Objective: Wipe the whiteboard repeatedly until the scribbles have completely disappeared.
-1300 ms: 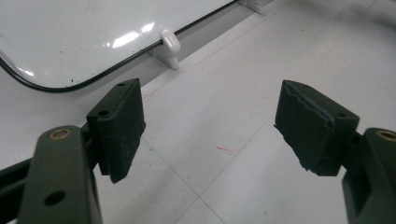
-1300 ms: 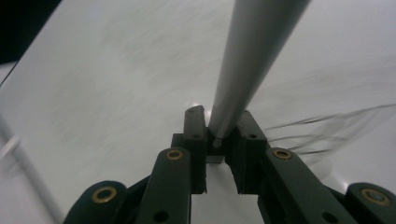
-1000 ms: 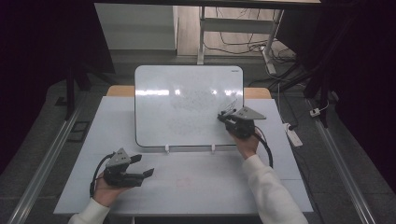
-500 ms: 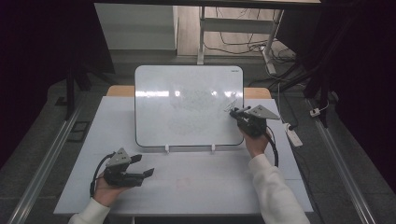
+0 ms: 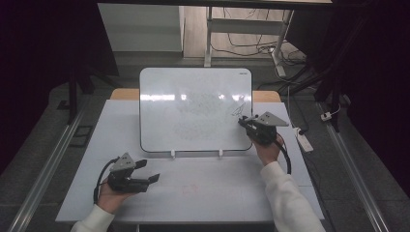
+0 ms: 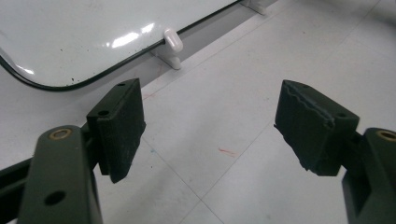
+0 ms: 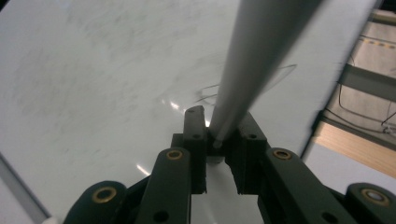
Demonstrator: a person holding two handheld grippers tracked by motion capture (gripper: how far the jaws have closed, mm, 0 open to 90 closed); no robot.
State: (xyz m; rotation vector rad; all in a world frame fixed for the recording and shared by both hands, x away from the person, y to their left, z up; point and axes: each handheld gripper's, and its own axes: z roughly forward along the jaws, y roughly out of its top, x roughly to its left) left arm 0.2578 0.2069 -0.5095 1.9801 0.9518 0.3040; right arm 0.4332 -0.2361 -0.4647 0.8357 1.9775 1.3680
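a whiteboard (image 5: 195, 108) stands tilted back on two small white feet (image 5: 173, 153) in the middle of a white table (image 5: 203, 188), and everything else sits around it. its surface is covered in faint grey smudges, with a fresh dark scribble (image 5: 238, 110) near its right edge.

the right gripper (image 5: 243, 122) is up against the whiteboard's right side, just below that scribble, held by the person's right hand (image 5: 267, 147) in a white sleeve. in the right gripper view its jaws are drawn in narrow and clamp a grey marker (image 7: 252, 65), which slants up and away from the jaws toward the whiteboard (image 7: 116, 84); the marker's far end is blurred and out of frame, so i cannot tell whether the tip touches the surface. the scribble (image 7: 210, 93) lies just behind the jaws.

the left gripper (image 5: 147, 172) rests low on the table in front of the whiteboard's lower left corner, well apart from the board, held by the left hand (image 5: 112, 198). in the left gripper view its jaws stand wide apart with nothing between them, bare table (image 6: 243, 140) showing in the gap, and the whiteboard's dark-rimmed bottom edge (image 6: 93, 79) and one white foot (image 6: 170, 46) beyond. a small red mark (image 6: 227, 151) lies on the table between the jaws.
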